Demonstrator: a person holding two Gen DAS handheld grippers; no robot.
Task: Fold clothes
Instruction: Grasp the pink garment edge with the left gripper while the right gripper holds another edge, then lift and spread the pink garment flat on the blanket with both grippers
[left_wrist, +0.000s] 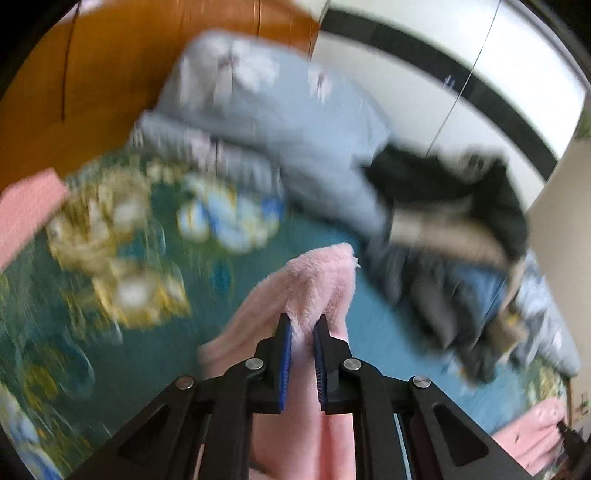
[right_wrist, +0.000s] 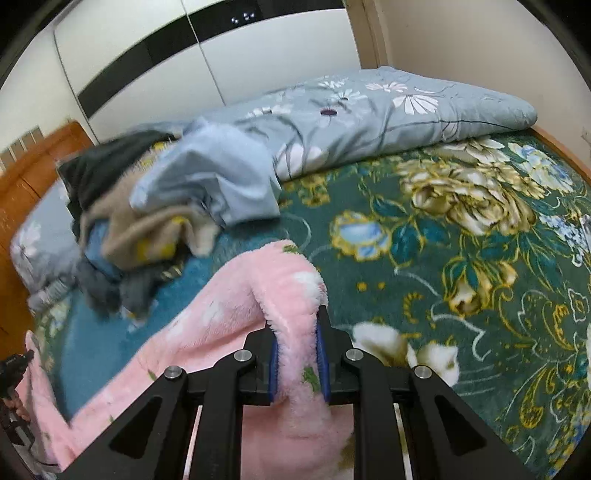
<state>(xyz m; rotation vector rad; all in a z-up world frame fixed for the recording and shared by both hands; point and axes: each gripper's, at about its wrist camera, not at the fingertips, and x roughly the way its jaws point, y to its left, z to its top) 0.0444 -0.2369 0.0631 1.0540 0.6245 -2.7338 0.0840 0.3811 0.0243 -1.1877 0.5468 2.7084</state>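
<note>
In the left wrist view, our left claw (left_wrist: 303, 328) is pinched onto a corner of the pink fleece garment (left_wrist: 317, 280), lifted above the bed (left_wrist: 55, 332); no fold shows yet.

In the right wrist view, sharper, our right claw (right_wrist: 300, 325) clamps another edge, and the garment's flower print and the unfolded clothes pile (right_wrist: 147, 214) show clearly.

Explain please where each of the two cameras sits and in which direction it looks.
Left wrist: sits on the left gripper, looks down along its fingers over the bed; only the gripper shows, shut on the pink fleece garment.
Right wrist: sits on the right gripper, faces the green floral blanket; its gripper is shut on the same garment.
Shared: the garment, blanket, clothes pile and grey quilt.
</note>
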